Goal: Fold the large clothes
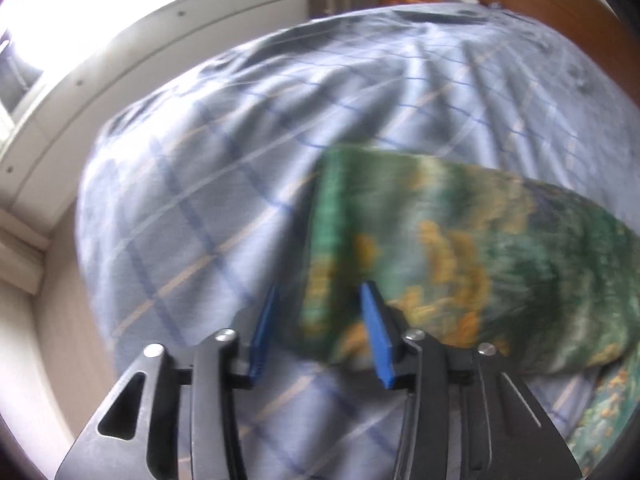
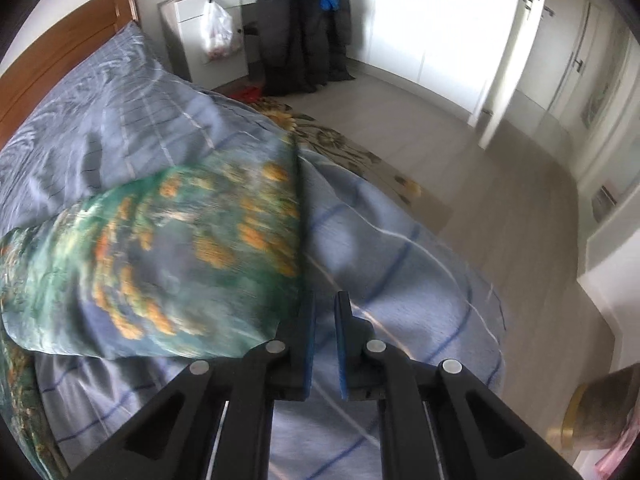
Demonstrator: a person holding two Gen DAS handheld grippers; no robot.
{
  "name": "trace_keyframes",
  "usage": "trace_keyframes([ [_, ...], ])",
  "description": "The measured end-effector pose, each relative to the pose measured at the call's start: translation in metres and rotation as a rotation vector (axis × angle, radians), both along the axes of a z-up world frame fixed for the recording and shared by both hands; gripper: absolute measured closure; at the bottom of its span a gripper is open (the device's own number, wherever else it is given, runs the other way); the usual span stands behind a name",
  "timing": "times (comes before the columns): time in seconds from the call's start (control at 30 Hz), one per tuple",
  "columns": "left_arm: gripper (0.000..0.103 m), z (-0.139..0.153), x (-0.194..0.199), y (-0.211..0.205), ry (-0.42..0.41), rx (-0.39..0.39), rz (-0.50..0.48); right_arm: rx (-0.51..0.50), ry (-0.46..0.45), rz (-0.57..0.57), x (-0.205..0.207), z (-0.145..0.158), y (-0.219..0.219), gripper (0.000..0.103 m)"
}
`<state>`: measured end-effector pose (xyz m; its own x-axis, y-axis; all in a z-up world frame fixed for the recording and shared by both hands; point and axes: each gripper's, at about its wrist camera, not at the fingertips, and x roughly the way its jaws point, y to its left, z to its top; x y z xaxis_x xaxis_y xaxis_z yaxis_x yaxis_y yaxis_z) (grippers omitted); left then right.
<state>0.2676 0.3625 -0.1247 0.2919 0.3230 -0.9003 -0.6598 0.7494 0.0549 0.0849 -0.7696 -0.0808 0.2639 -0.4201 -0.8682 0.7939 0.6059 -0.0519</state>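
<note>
A green cloth with orange flowers (image 1: 460, 240) lies folded on a bed with a blue checked cover (image 1: 200, 160). In the left wrist view my left gripper (image 1: 322, 286) is open just above the cloth's left end, its blue pads (image 1: 376, 336) apart on either side of that edge without pressing it. In the right wrist view the same cloth (image 2: 180, 240) lies left of my right gripper (image 2: 325, 296), which is shut. The cloth's straight right edge runs down to the left finger; only the bed cover (image 2: 400, 280) shows in the narrow slit between the pads.
A wooden headboard (image 2: 60, 48) stands at the far end of the bed. A white window bench (image 1: 160, 40) runs along the bed's left side. On the right are grey floor (image 2: 500, 200), a flowered rug (image 2: 340, 148), hanging dark coats (image 2: 304, 32), a plastic bag (image 2: 218, 32) and white wardrobe doors (image 2: 420, 20).
</note>
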Motion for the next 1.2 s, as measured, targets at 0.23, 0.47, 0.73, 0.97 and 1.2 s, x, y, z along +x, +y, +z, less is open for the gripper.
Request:
trace_keyframes([
  [0.23, 0.027, 0.035, -0.074, -0.032, -0.118, -0.056, -0.152, -0.058, -0.051, 0.175, -0.032, 0.029, 0.053, 0.025],
  [0.47, 0.010, 0.017, -0.124, -0.174, -0.160, -0.466, -0.614, 0.363, -0.263, 0.570, -0.048, 0.031, 0.197, 0.023],
  [0.73, 0.012, -0.022, -0.107, -0.241, -0.032, -0.395, -0.751, 0.502, -0.179, 0.779, -0.026, -0.019, 0.269, 0.023],
  [0.97, 0.085, -0.030, -0.108, -0.260, -0.019, -0.441, -0.760, 0.567, -0.153, 0.788, -0.017, -0.030, 0.269, 0.027],
  [1.2, 0.093, -0.005, -0.128, -0.245, -0.110, -0.530, -0.697, 0.486, -0.092, 0.834, -0.019, -0.016, 0.279, 0.089],
])
